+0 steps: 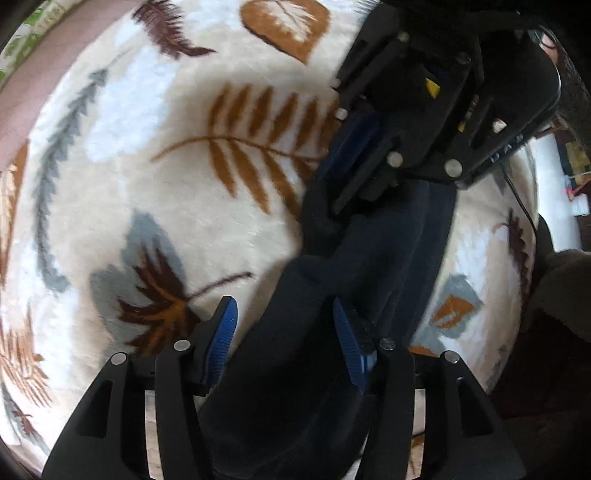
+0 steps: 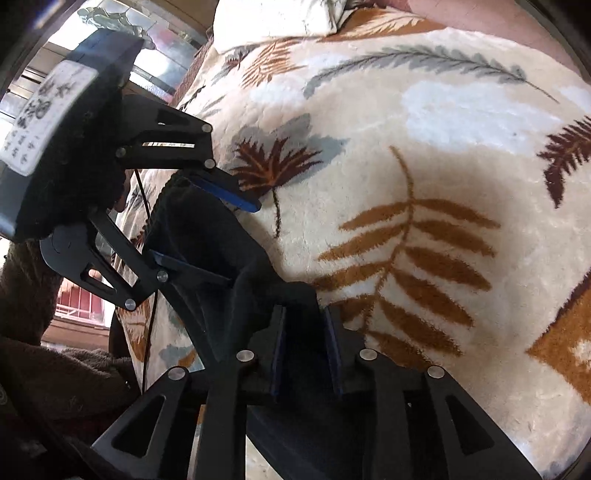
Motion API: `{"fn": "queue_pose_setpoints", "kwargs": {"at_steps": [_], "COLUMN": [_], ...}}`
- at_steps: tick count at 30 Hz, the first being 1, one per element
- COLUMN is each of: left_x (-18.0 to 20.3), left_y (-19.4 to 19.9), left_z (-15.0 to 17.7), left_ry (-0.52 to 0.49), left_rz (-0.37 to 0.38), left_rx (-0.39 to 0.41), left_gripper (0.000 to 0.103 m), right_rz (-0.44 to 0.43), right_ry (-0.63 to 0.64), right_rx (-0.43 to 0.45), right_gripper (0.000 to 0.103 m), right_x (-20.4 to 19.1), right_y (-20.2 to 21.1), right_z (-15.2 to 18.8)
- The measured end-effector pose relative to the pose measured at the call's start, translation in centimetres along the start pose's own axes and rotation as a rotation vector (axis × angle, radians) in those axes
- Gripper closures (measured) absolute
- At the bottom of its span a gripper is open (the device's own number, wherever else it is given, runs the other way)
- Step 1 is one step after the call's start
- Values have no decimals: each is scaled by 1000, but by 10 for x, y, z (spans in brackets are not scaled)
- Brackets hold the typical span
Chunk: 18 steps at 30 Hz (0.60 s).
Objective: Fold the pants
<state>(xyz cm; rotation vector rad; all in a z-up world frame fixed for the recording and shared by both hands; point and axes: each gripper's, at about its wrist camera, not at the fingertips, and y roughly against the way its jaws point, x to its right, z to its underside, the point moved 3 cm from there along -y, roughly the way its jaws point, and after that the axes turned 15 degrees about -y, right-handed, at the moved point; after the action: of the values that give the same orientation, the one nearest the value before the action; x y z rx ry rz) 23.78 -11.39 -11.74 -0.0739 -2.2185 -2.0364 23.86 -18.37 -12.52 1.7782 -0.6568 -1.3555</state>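
Observation:
The dark navy pants hang bunched between both grippers above a cream blanket with leaf prints. My left gripper has its blue pads wide apart, with the cloth running between them. My right gripper shows in the left wrist view at the upper right, shut on the far end of the pants. In the right wrist view my right gripper is closed on the dark cloth, and my left gripper is at the left with the pants between its spread blue pads.
The leaf-print blanket covers the bed below. A pillow lies at the far end. A brown fuzzy cloth is at the lower left, and a thin black cable hangs by the bed's edge.

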Motion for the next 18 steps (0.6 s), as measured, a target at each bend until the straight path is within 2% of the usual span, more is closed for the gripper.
{"fn": "queue_pose_setpoints", "kwargs": {"at_steps": [3,4,7,8,10,14,18], "left_x": [20,22,10,7,0,-3,-16], "left_y": [-4,-5,-13,-12,-9,2,20], "left_z": [3,4,6,7,10,21,31], "left_ry": [-83,-80,10,43,106,180,262], "left_rz": [-34,-34,5,15,9,-39,-88], "left_rx": [-19,-24,-29,-16,16,75,122], "left_gripper": [50,50,49,50,57,78,82], "right_rz": [17,11,38,60,102,158,151], "right_ry": [51,48,53,75,125,116,77], "right_rx": [0,-6,-11,-8,24,101,171], "right_gripper": [80,80,80,85,90,96,96], "right_x": [-8,-8,-9,-13,-20,-23,-21], "right_y": [-1,-2,-6,-8,-5,6,20], "right_z": [2,1,-2,-2,0,4,1]}}
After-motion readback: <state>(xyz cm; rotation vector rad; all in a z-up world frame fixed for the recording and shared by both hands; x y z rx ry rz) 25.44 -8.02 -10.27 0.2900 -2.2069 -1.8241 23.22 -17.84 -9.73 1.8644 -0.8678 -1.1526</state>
